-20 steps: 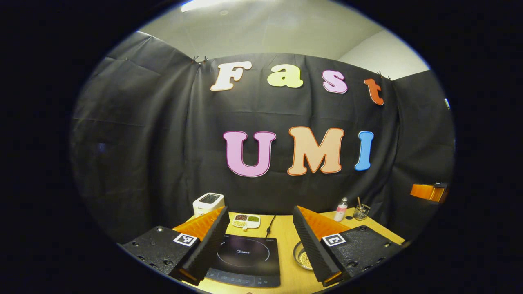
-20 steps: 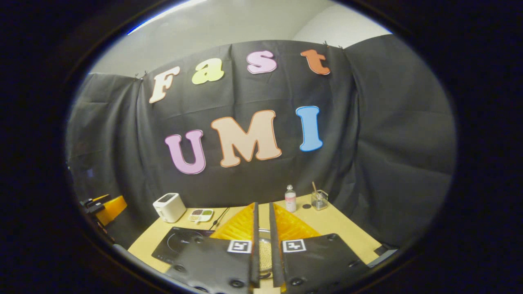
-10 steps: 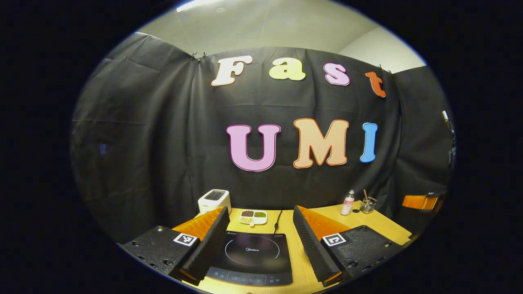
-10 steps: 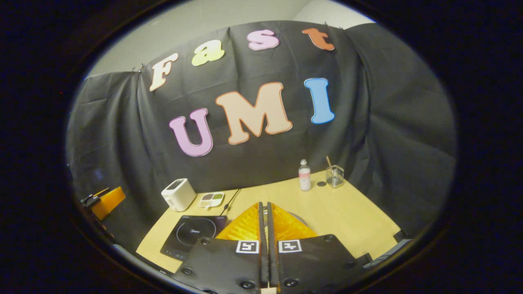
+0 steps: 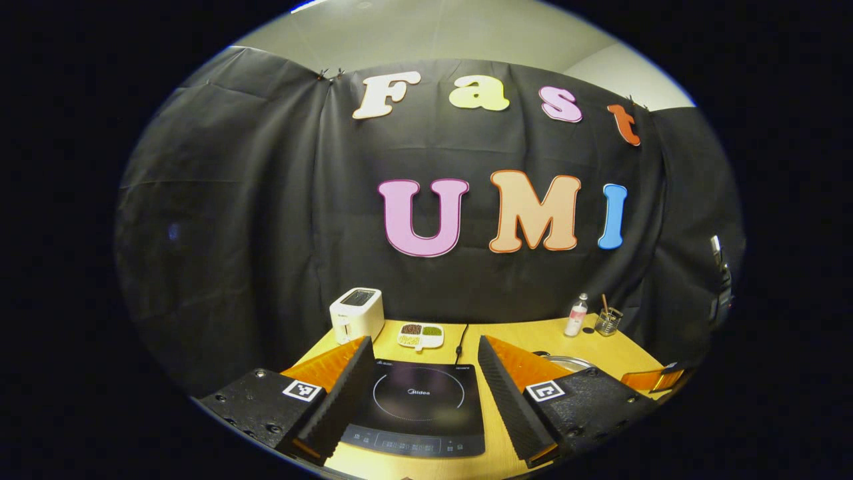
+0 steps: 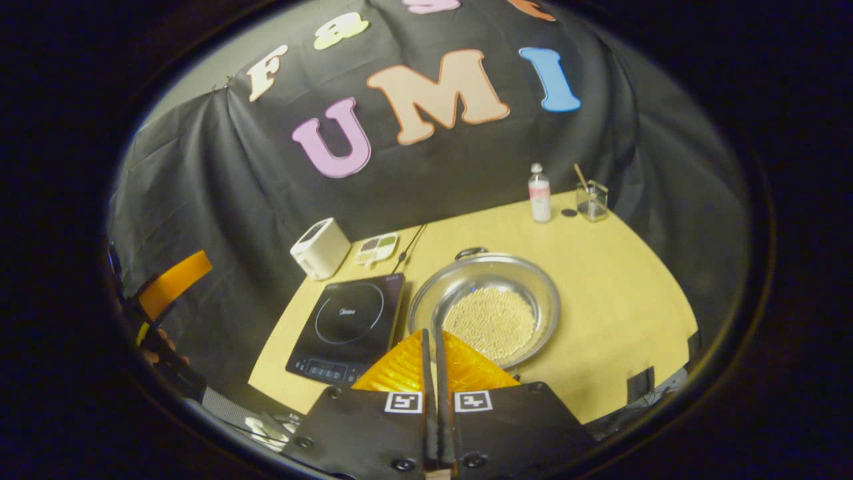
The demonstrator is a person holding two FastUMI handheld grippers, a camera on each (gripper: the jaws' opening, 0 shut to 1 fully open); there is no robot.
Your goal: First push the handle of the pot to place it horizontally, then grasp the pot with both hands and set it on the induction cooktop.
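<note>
Pot (image 6: pixel 485 308) sits on the yellow desk (image 6: pixel 620 293) just right of the induction cooktop (image 6: pixel 346 319), a steel bowl-shaped vessel with pale beads heaped in its bottom and one small loop handle (image 6: pixel 470 253) showing at its far rim; whether that handle stands up or lies flat is too small to tell. The right claw (image 6: pixel 434 343) hangs above the pot's near edge with its two fingers clenched together on nothing, which I judge the right shape for the pushing step: a closed tip makes a firm, narrow prod. To do it well, bring that tip down beside the handle and nudge it sideways with a slow, low stroke, so the light pot turns or the handle folds without the pot skating across the desk or the beads jumping. The left claw (image 5: pixel 421 373) hovers released over the cooktop (image 5: pixel 416 407), fingers spread wide, clear of everything; the pot's rim (image 5: pixel 563 362) peeks just beyond its right finger. It would do best to wait there, ready to take the pot's near side once the handle lies level. Toaster (image 6: pixel 320 248), bottle (image 6: pixel 539 193) and glass (image 6: pixel 592 200) stand well apart at the back.
</note>
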